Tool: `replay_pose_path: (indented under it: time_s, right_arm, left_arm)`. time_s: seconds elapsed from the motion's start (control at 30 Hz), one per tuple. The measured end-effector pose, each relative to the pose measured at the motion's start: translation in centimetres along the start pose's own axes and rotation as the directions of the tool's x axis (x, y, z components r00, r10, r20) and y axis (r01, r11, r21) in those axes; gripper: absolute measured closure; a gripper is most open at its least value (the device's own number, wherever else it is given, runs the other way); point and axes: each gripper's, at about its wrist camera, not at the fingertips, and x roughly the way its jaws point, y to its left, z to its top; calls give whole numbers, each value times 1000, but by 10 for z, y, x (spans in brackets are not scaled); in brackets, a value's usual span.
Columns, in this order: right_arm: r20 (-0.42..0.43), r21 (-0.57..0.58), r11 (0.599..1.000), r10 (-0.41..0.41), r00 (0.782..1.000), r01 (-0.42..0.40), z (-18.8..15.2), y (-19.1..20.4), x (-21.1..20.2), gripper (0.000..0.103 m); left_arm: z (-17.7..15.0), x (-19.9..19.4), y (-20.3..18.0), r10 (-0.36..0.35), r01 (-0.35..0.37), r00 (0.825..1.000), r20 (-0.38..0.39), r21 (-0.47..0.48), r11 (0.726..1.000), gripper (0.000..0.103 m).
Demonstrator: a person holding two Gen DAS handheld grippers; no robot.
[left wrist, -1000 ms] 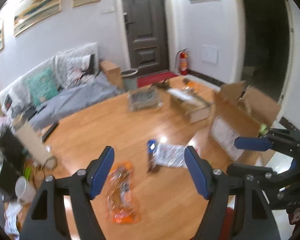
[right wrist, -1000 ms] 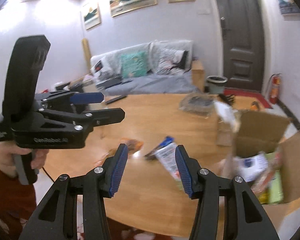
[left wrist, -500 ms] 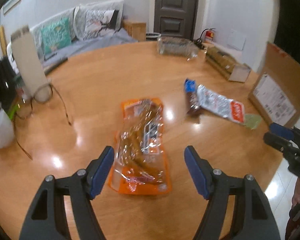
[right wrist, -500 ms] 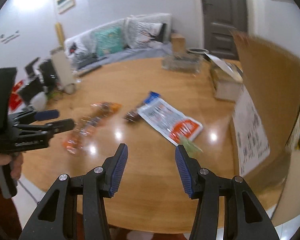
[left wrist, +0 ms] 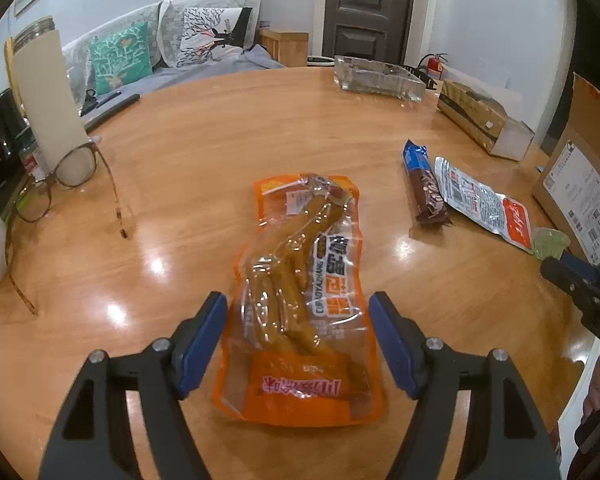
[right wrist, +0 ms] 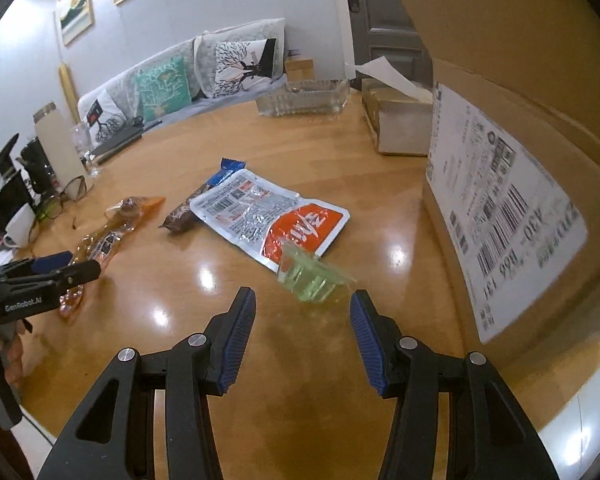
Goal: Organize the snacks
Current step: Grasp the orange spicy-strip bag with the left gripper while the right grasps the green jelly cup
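The orange snack pouch [left wrist: 300,300] lay flat on the table [left wrist: 180,160], its near end between the left gripper [left wrist: 298,340]'s wide-open jaws, while the right gripper [right wrist: 302,344], jaws likewise apart, faced the green jelly cup [right wrist: 312,280]; slick film risked slipping.

Chicken-feet pouch [left wrist: 300,300] lies left of chocolate bar [left wrist: 426,190] and foil packet [left wrist: 482,200].
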Motion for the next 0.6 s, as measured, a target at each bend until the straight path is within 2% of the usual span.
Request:
replay_pose_path:
  time_s: [0.07, 0.23, 0.27, 0.33, 0.37, 0.6]
  right_arm:
    - [7, 0, 1000, -2, 1000, 2, 2, 0, 1, 57]
    - [17, -17, 1000, -21, 1000, 21, 5, 5, 8, 58]
    - [18, -13, 1000, -25, 1000, 25, 7, 4, 9, 58]
    - [22, -10, 999, -33, 999, 33, 8, 4, 11, 61]
    - [23, -14, 999, -41, 999, 42, 9, 5, 12, 69]
    - [50, -19, 1000, -1, 999, 2, 4, 9, 2, 69]
  left_arm:
    - [1, 2, -2, -13, 13, 1000, -7, 9, 1000, 25]
    - [6, 6, -7, -7, 8, 1000, -26, 22, 1000, 25]
    - [7, 7, -8, -4, 4, 1000, -28, 19, 1000, 26]
    - [9, 7, -9, 12, -12, 999, -31, 23, 1000, 34]
    - [10, 7, -8, 13, -12, 999, -30, 24, 1000, 36]
    - [2, 0, -5, -15, 15, 1000, -11, 1, 1000, 39]
